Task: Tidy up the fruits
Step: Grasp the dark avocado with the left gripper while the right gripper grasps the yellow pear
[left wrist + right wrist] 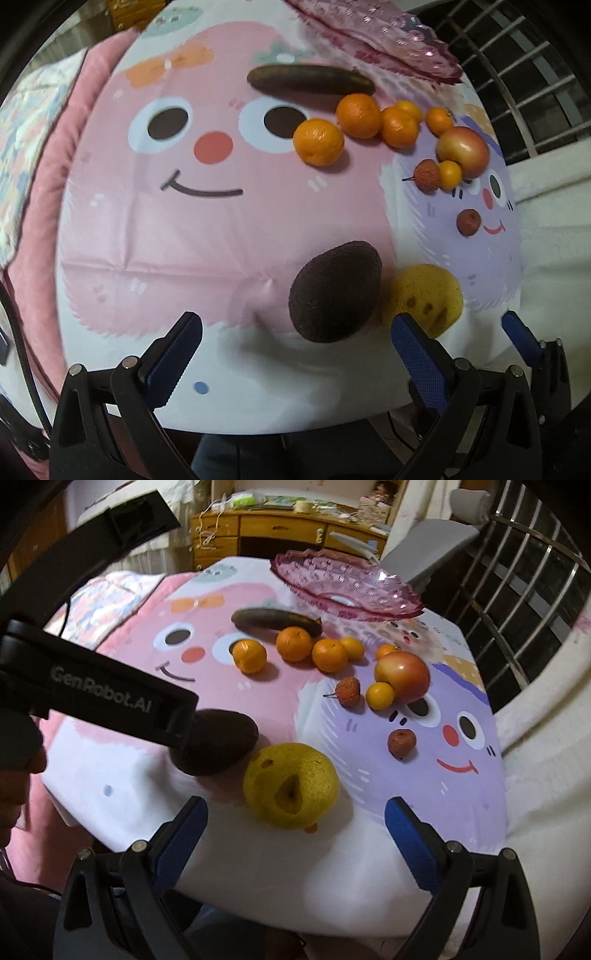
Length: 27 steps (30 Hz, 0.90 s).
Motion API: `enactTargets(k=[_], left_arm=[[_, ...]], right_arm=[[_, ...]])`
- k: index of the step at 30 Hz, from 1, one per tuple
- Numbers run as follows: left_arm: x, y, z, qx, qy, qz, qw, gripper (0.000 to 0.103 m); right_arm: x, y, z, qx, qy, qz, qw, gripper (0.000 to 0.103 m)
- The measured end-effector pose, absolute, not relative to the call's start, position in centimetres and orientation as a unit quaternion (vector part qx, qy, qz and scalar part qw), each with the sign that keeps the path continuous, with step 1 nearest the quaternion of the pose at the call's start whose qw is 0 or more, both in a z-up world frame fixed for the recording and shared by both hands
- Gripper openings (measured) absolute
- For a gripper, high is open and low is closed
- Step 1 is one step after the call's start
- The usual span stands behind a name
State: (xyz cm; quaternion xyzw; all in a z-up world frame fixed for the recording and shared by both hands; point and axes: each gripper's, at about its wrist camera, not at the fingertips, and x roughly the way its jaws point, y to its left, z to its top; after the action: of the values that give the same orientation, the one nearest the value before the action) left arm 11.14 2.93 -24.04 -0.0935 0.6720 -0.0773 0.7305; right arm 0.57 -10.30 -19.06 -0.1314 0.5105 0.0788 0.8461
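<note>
A dark avocado (334,291) lies on the cartoon tablecloth (184,240), just beyond my left gripper (295,343), which is open and empty. A bruised yellow pear (291,790) sits right beside the avocado (218,746). My right gripper (297,823) is open around the near side of the pear without touching it. Farther back lie a blackened banana (277,620), several oranges (293,643), small kumquats (380,695), a red apple (402,675) and two lychees (348,690). An empty pink glass bowl (343,579) stands at the far edge.
The left tool's black housing (110,698) crosses the right wrist view and covers part of the avocado. A metal railing (517,602) runs along the right of the table. A wooden desk (280,528) stands behind, and a pink cushion (48,206) lies at the left.
</note>
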Motion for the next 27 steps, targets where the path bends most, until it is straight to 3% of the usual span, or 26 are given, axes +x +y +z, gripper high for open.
enactTargets(k=[8, 13, 18, 25, 27], left_arm=[[12.3, 2.0, -26.6, -0.127, 0.684, -0.075, 0.714, 0.095], [13.1, 1.4, -27.5, -0.14, 0.695, -0.072, 0.702, 0.091], [13.5, 0.6, -28.4, -0.147, 0.703, -0.073, 0.692, 0.078], [13.6, 0.0, -29.5, -0.156, 0.71, -0.077, 0.682, 0.073], [13.4, 0.2, -29.3, -0.161, 0.705, -0.083, 0.686, 0.065]], right_arm=[[2.8, -10.4, -22.3, -0.151, 0.535, 0.132, 0.82, 0.097], [4.0, -10.6, -22.9, -0.142, 0.547, 0.153, 0.81, 0.088], [4.7, -10.8, -23.4, -0.132, 0.562, 0.17, 0.799, 0.077], [4.9, -11.0, -23.5, -0.127, 0.563, 0.175, 0.797, 0.076], [4.9, -11.0, -23.5, -0.127, 0.565, 0.173, 0.797, 0.076]])
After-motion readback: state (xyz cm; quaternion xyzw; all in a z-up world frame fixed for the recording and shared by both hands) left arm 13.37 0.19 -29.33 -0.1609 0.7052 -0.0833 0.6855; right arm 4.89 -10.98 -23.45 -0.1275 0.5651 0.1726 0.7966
